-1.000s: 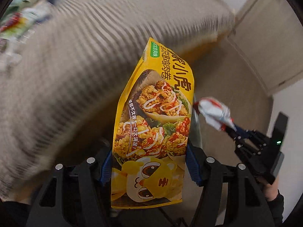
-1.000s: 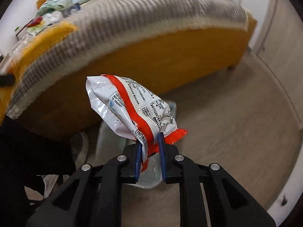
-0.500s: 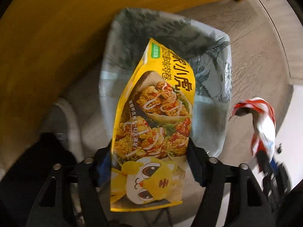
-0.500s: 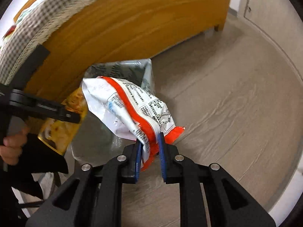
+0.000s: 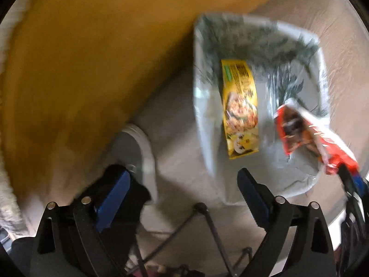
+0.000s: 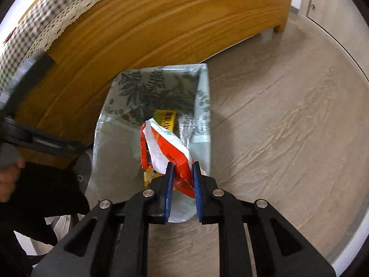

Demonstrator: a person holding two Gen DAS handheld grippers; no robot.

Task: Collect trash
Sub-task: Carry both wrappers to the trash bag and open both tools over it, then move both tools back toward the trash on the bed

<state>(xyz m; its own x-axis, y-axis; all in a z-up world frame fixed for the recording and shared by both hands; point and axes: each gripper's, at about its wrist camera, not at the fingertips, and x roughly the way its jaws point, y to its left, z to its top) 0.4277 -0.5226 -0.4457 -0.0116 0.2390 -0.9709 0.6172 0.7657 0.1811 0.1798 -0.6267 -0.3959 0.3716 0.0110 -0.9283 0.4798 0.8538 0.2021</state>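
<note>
Half a second ago the yellow snack packet (image 5: 241, 110) sat between the left gripper's (image 5: 184, 184) blue pads; now it lies inside the lined trash bin (image 5: 200, 120), well clear of the tool, with its printed food picture facing up. That gripper's jaws stand wide apart and hold nothing, hovering above the bin's near edge. In the right wrist view only a yellow corner of the packet (image 6: 166, 118) shows, deep in the bin and partly hidden behind the red-and-white wrapper (image 6: 166, 147).

The right gripper (image 6: 182, 180) is clamped on the wrapper's crumpled red end, its jaws close together with the foil pinched between them; the rest of the wrapper reaches forward over the bin's opening. From the left wrist the same wrapper (image 5: 306, 131) appears blurred at the bin's right side.

A leaf-printed bag (image 6: 150, 87) lines the bin, which stands on a pale wood-grain floor (image 6: 288, 120) just beside an orange-brown wooden bed frame (image 6: 143, 23). A checked cloth with a lace edge (image 6: 46, 20) hangs over the top of the frame.
</note>
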